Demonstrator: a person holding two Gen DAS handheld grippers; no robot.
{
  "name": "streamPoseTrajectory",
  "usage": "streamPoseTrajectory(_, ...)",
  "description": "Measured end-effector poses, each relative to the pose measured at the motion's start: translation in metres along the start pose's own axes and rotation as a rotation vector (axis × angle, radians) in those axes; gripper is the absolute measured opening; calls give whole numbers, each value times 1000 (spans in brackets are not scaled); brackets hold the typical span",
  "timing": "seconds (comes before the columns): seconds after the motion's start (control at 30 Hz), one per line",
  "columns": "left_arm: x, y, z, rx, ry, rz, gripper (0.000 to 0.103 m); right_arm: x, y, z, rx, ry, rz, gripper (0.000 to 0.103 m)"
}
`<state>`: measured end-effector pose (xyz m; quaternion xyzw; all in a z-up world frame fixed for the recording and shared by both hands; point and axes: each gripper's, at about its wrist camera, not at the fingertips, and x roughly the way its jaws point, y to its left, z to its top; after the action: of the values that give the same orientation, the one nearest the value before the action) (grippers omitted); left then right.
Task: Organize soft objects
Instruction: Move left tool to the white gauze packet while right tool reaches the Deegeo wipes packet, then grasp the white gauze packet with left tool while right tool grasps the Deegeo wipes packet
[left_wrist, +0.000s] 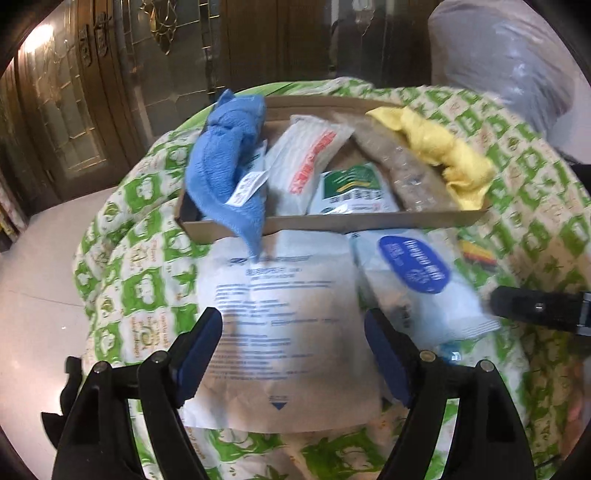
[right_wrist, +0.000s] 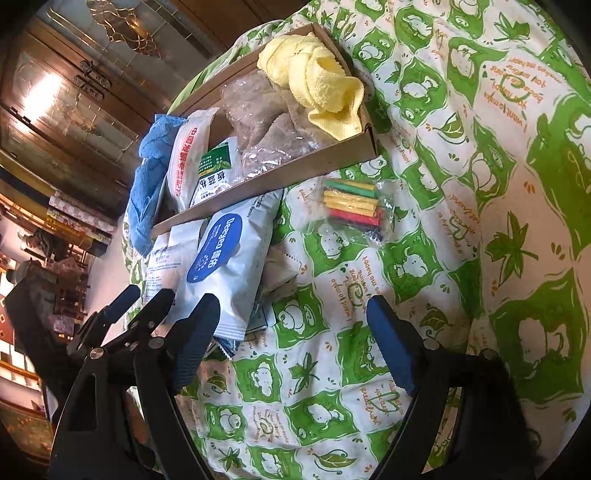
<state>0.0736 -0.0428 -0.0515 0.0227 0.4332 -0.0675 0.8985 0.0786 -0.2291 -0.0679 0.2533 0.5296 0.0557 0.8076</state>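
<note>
A shallow cardboard tray (left_wrist: 332, 223) lies on the green-and-white quilt. In it are a blue towel (left_wrist: 225, 162), two white packets, a green packet (left_wrist: 354, 188), a grey-brown bag and a yellow cloth (left_wrist: 443, 155). In front of the tray lies a flat paper pouch (left_wrist: 280, 317). My left gripper (left_wrist: 291, 321) hovers open over it with nothing clamped. A white wipes pack with a blue oval label (right_wrist: 218, 254) lies beside the pouch. My right gripper (right_wrist: 291, 310) stands open over the quilt, its left finger next to the pack's near end.
A clear bag of coloured sticks (right_wrist: 354, 208) lies on the quilt (right_wrist: 461, 184) right of the tray (right_wrist: 280, 173). A grey plastic-wrapped bundle (left_wrist: 506, 51) stands behind it. Wooden glass-panelled cabinets (left_wrist: 74, 110) fill the back, and pale floor shows at the left.
</note>
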Motion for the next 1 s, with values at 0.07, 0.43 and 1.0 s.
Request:
streamPoseTrajectory(0.07,4,-2,1,7,10,-13,80,0,0,1,-2,-7,-9,83)
streamPoseTrajectory(0.43,23,34,4,-138,67,13,85,16,53,36,-121,54,-43,83)
streamPoseTrajectory(1.0,10,46,2,-178,24,8,85,53,75,35,-211,198,-149,63)
